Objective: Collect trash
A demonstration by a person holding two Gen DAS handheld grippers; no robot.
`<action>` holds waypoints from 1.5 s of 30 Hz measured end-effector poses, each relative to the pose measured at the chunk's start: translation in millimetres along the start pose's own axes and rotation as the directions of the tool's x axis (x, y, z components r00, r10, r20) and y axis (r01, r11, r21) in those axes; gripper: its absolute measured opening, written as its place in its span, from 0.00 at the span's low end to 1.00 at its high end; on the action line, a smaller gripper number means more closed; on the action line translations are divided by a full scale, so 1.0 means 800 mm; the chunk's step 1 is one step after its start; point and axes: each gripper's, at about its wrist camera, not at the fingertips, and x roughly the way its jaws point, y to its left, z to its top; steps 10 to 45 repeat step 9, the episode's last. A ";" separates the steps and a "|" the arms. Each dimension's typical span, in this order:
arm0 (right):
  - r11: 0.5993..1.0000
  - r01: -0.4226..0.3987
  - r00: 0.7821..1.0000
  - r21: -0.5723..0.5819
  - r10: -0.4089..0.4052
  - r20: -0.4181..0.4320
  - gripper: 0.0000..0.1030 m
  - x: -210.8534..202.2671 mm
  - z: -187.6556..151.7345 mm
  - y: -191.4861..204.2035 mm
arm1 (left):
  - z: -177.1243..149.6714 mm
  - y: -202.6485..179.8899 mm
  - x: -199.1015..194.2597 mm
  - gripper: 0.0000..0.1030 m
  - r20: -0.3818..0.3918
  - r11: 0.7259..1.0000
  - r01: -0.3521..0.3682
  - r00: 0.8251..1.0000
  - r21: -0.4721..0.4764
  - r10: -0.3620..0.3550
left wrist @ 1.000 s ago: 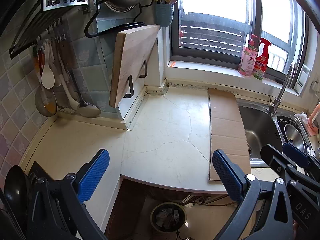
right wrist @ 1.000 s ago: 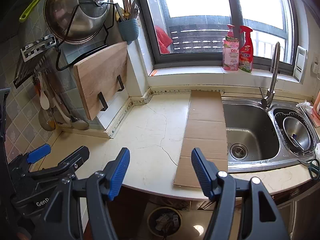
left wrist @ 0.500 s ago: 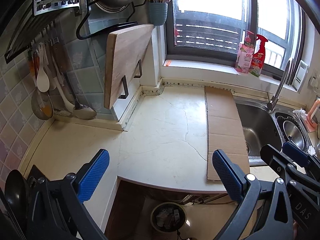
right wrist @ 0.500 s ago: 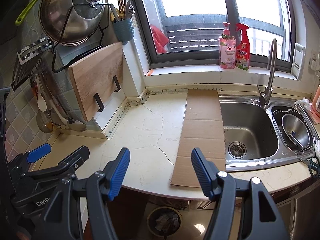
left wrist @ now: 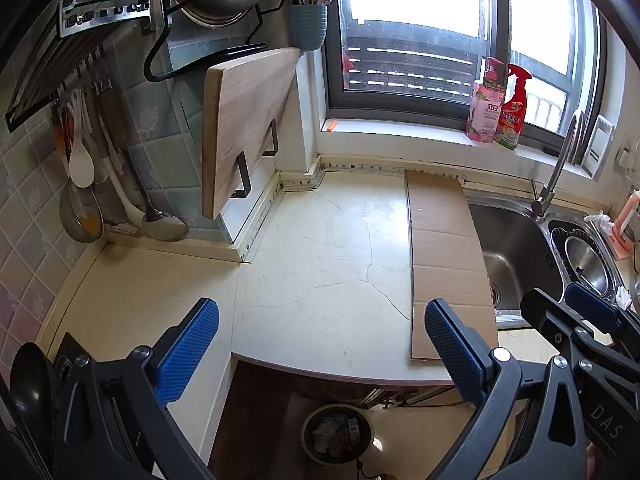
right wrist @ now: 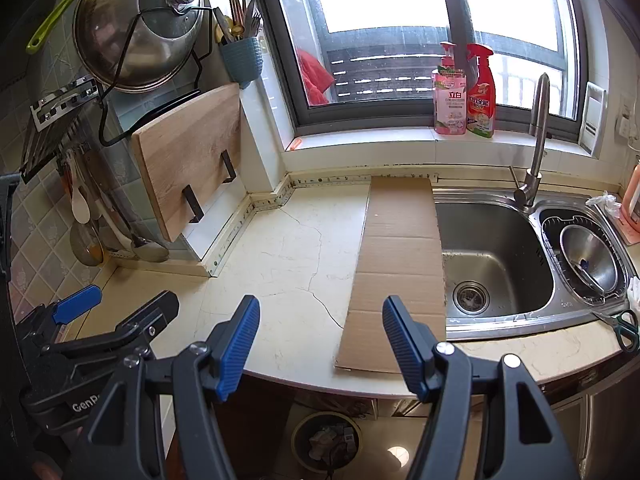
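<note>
A flat strip of brown cardboard (left wrist: 444, 256) lies on the cream countertop beside the sink; it also shows in the right wrist view (right wrist: 400, 264). A round trash bin (left wrist: 338, 434) with crumpled waste inside stands on the floor below the counter edge, also in the right wrist view (right wrist: 326, 442). My left gripper (left wrist: 320, 344) is open and empty, above the counter's front edge. My right gripper (right wrist: 320, 344) is open and empty, just left of the cardboard's near end. Each gripper shows at the edge of the other's view.
A steel sink (right wrist: 492, 264) with a tap (right wrist: 534, 152) lies right of the cardboard. A basin with a bowl (right wrist: 588, 256) is further right. A cutting board (right wrist: 192, 160), hanging utensils (left wrist: 88, 168) and a pot lid (right wrist: 140, 24) are on the left wall. Two bottles (right wrist: 466, 92) stand on the sill. Scissors (right wrist: 622, 326) lie at the right.
Both grippers have drifted slightly back and right, so the counter scene has shifted a little left in both views. Both stay open and empty.
</note>
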 end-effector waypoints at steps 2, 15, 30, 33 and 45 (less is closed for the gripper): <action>1.000 -0.001 1.000 0.000 0.001 0.000 0.63 0.000 0.000 -0.001 | 0.000 0.000 0.000 0.99 0.000 1.000 0.000 1.000 0.000 0.000; 1.000 0.001 1.000 0.002 -0.001 -0.003 0.63 -0.001 -0.003 0.000 | -0.002 0.001 -0.001 0.99 -0.009 1.000 -0.001 1.000 0.000 0.001; 1.000 0.001 1.000 0.002 -0.001 -0.003 0.63 -0.001 -0.003 0.000 | -0.002 0.001 -0.001 0.99 -0.009 1.000 -0.001 1.000 0.000 0.001; 1.000 0.001 1.000 0.002 -0.001 -0.003 0.63 -0.001 -0.003 0.000 | -0.002 0.001 -0.001 0.99 -0.009 1.000 -0.001 1.000 0.000 0.001; 1.000 0.001 1.000 0.002 -0.001 -0.003 0.63 -0.001 -0.003 0.000 | -0.002 0.001 -0.001 0.99 -0.009 1.000 -0.001 1.000 0.000 0.001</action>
